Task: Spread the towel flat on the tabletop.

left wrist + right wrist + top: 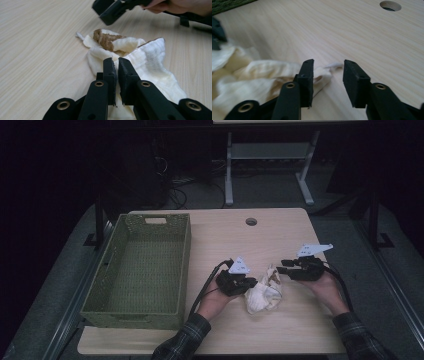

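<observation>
Black, hard-edged and matte, the left tongs (117,65) have their 2 jaws drawn almost together, with only a thin slit left, and they pinch a fold of the cloth (147,58) near its middle. The right tongs (328,71) stand partly open, a clear gap between the jaws; a pale corner tip of the cloth lies in that gap, but the pads do not press on it.

In the high view the left tongs (248,282) sit at the cloth's (263,292) left edge and the right tongs (283,266) at its upper right, each carried by a hand in a plaid sleeve (186,337), with a black cable (200,290) trailing back from the left one. The cloth is a soft, cream, loosely woven rag, crumpled into a lump with rounded folds and a brown stain (104,39) on one raised flap. It rests on the counter (225,240) between the 2 hands, towards the near edge.

Pale wood grain covers the smooth counter, with a round cable hole (251,221) near its far edge. A rectangular green woven basket (107,290) stands well apart on the left side, ribbed in texture, with a cut-out handle in its far wall. Nothing lies between the cloth and the basket.
</observation>
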Tool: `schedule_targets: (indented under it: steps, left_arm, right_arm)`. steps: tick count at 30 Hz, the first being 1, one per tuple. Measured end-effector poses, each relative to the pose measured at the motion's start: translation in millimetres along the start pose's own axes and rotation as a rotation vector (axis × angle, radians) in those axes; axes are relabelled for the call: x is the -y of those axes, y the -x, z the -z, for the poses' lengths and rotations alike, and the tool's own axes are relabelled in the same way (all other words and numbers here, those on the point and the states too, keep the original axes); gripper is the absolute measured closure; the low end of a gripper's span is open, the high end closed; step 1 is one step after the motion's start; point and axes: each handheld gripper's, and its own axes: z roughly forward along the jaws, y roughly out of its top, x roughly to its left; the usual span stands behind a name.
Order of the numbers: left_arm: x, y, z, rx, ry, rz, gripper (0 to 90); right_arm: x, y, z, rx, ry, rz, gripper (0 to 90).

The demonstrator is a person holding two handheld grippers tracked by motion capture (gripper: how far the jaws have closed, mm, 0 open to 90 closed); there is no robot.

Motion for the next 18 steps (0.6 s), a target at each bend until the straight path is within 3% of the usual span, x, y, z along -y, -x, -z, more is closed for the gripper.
schedule_targets:
  steps: [5, 11, 18]
  left_arm:
    - [0.9, -1.1, -0.9, 0.003, 0.004, 0.008, 83.5]
    - [1.2, -1.3, -1.3, 0.008, 0.005, 0.006, 80.9]
    - [2.2, -1.7, -4.4, 0.013, -0.006, 0.005, 77.6]
  right_arm:
    - [-1.9, 11.2, -14.4, -0.014, -0.016, -0.028, 63.0]
    - [-11.1, 5.5, -30.6, -0.022, -0.056, -0.006, 64.8]
    - [-6.9, 6.8, -41.8, -0.033, -0.109, -0.009, 67.3]
